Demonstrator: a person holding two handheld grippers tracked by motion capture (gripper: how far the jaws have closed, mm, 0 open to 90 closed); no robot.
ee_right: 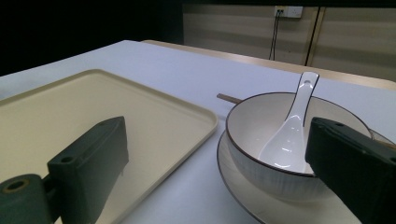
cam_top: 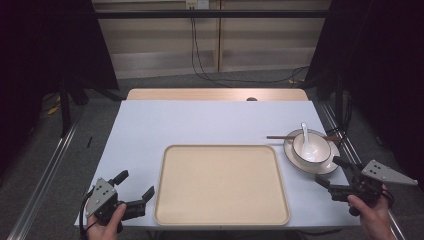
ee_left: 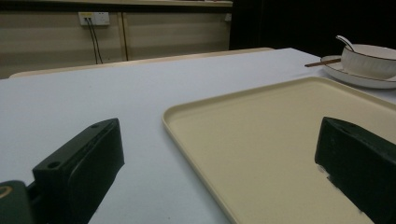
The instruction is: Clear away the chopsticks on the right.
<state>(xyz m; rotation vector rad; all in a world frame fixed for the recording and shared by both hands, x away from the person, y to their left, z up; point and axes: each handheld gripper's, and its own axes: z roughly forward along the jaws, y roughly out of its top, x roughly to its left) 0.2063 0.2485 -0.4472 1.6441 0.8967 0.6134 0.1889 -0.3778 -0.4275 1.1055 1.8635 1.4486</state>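
Tabletop [cam_top: 200,122]: pale blue-grey cover, wide bare stretch across the upper half of the high view; wooden strip along its far edge. Grey floor, wall socket and cables beyond.
Tray [cam_top: 222,220]: beige, bare, lower centre, near the front edge.
Bowl [cam_top: 320,159]: white, right of the tray, on a saucer [cam_top: 330,167], spoon [cam_top: 306,140] inside; chopsticks [cam_top: 280,137] behind.
Right tongs [cam_top: 332,175]: open, gripping nothing, just beside the saucer's lower right rim.
Left tongs [cam_top: 135,187]: open, gripping nothing, lower left, beside the tray's left rim.
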